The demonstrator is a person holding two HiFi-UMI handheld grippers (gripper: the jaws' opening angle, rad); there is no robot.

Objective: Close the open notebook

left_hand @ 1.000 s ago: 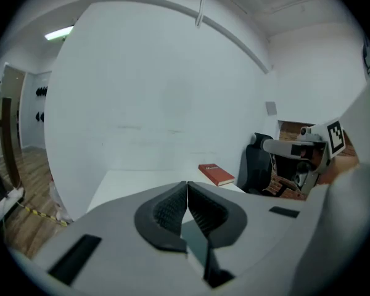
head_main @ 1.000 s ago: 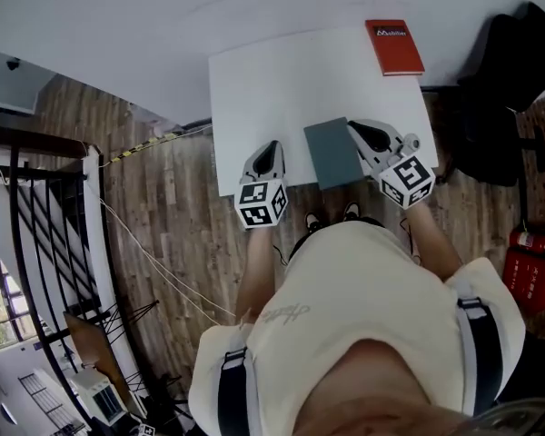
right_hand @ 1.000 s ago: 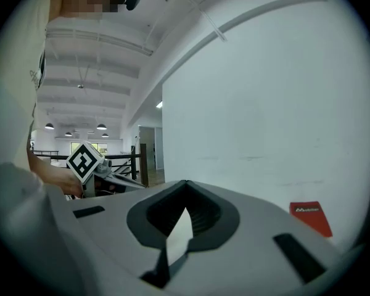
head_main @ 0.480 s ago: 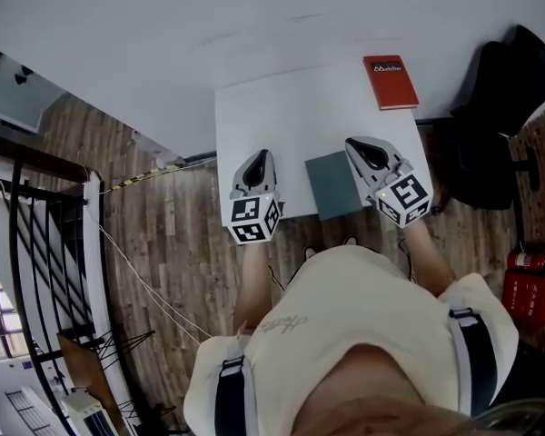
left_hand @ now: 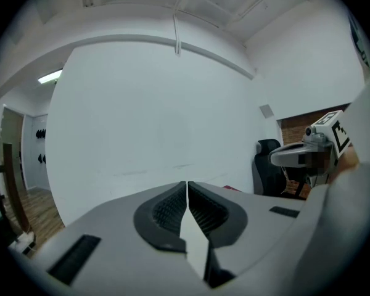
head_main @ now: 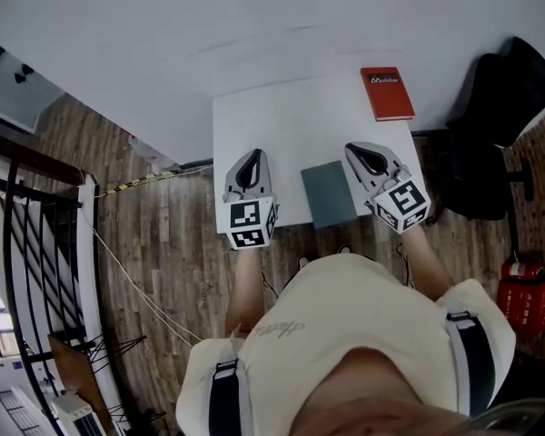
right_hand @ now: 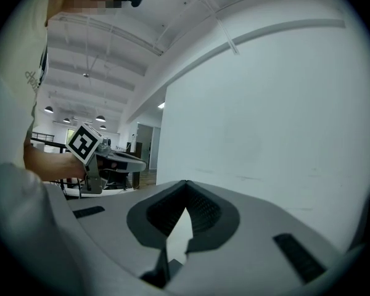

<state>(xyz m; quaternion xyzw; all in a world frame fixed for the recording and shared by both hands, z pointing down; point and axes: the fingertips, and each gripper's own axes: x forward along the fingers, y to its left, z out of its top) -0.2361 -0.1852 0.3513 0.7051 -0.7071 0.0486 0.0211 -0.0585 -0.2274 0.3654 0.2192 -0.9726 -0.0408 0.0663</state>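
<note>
Head view: notebook [head_main: 328, 194] is lying closed at the desk's [head_main: 282, 121] near edge, long axis near-to-far, nearer right gripper [head_main: 352, 150] than left gripper [head_main: 252, 155], both pinched together, empty.

Notebook [head_main: 328, 193] on the near edge of the table [head_main: 272, 121], between left gripper [head_main: 252, 158] and right gripper [head_main: 353, 149]; book [head_main: 387, 94] on the far right corner; chair [head_main: 501, 98] right of the table.

The grey-green notebook [head_main: 327, 193] lies closed (cover up), flat on the table [head_main: 282, 125], at its near edge.
</note>
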